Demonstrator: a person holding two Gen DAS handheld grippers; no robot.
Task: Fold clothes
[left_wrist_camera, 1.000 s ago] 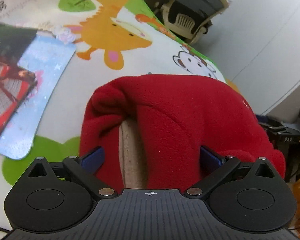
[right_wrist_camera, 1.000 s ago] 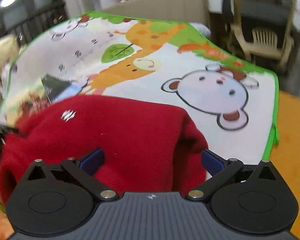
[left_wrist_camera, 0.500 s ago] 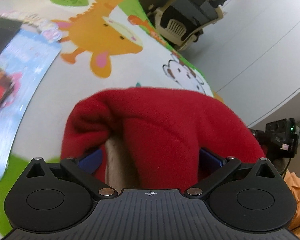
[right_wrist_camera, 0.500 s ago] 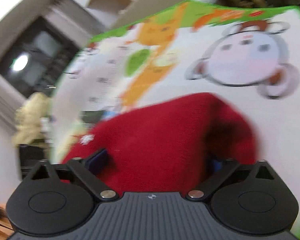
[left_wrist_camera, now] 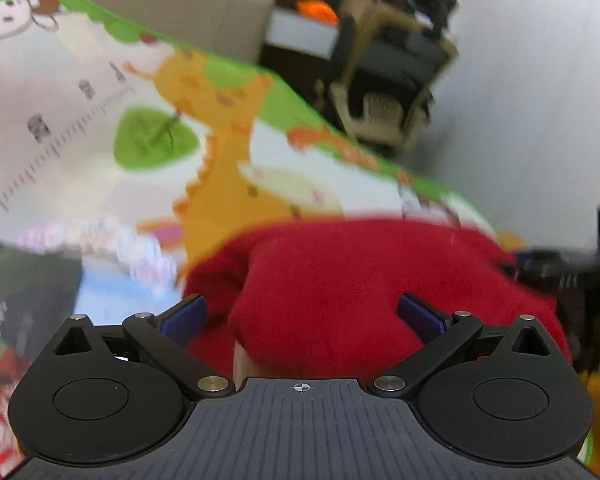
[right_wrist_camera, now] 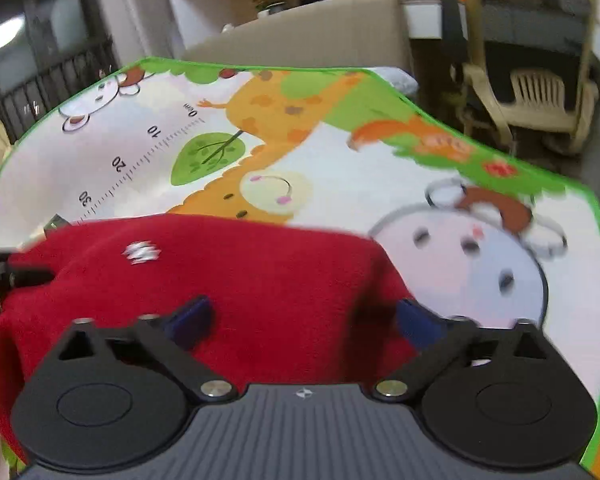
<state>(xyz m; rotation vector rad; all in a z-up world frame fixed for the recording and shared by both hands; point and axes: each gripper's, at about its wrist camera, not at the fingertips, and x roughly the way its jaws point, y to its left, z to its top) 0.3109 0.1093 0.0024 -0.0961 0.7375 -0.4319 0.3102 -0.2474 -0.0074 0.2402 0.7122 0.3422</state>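
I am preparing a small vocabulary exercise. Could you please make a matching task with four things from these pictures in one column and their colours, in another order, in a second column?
Things:
1. fleece garment
2. leaf on the mat
3. giraffe on the mat
4. plastic chair

Colours:
A. beige
B. orange
C. red
D. green

Pairs: 1-C, 2-D, 3-B, 4-A
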